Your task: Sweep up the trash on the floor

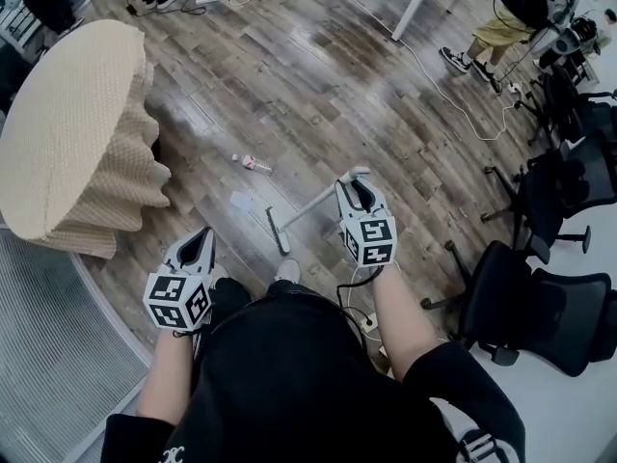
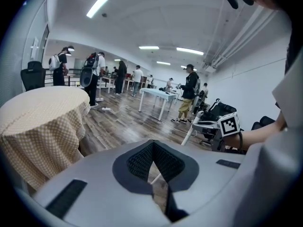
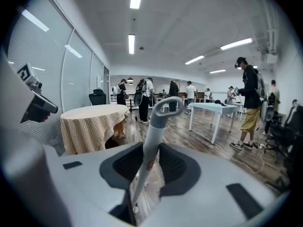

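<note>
My right gripper (image 3: 150, 171) was clamped on the pale handle of the broom (image 3: 152, 131). The shaft ran up between the dark pads to its looped top end. Seen from the head view, the right gripper (image 1: 357, 193) sat at the handle's upper end. From there the broom (image 1: 310, 204) slanted down to the left, with the broom head (image 1: 278, 231) down at the wooden floor (image 1: 318, 75) just ahead of me.

My left gripper (image 2: 152, 176) had its jaws drawn together with nothing between them. In the head view the left gripper (image 1: 200, 246) hung low on the left, apart from the broom.

Just left of the broom head lay a small pale scrap (image 1: 239, 201). A little farther off lay a crushed plastic bottle (image 1: 254, 163). A round table under a checked cloth (image 1: 72, 123) stood at the left, and black office chairs (image 1: 540, 302) stood at the right.
</note>
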A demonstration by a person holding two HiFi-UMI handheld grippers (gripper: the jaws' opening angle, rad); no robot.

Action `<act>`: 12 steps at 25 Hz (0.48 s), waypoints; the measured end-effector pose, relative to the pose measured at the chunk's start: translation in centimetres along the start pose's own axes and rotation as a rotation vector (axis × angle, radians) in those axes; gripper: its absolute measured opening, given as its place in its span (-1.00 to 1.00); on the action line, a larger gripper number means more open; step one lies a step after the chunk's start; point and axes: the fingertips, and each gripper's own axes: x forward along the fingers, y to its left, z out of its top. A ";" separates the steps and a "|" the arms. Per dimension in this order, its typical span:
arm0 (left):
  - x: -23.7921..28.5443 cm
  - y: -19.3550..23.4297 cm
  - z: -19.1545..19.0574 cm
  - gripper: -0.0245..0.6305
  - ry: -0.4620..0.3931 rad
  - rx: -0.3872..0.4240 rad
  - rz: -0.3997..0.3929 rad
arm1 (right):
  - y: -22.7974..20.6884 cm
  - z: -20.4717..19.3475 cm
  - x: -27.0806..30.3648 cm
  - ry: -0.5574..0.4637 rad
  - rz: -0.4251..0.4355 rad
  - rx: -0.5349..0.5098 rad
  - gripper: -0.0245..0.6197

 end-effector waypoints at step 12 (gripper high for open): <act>0.9 -1.9 0.2 -0.94 0.003 0.033 -0.041 | -2.8 1.5 -1.8 -0.035 -0.008 -0.010 -0.60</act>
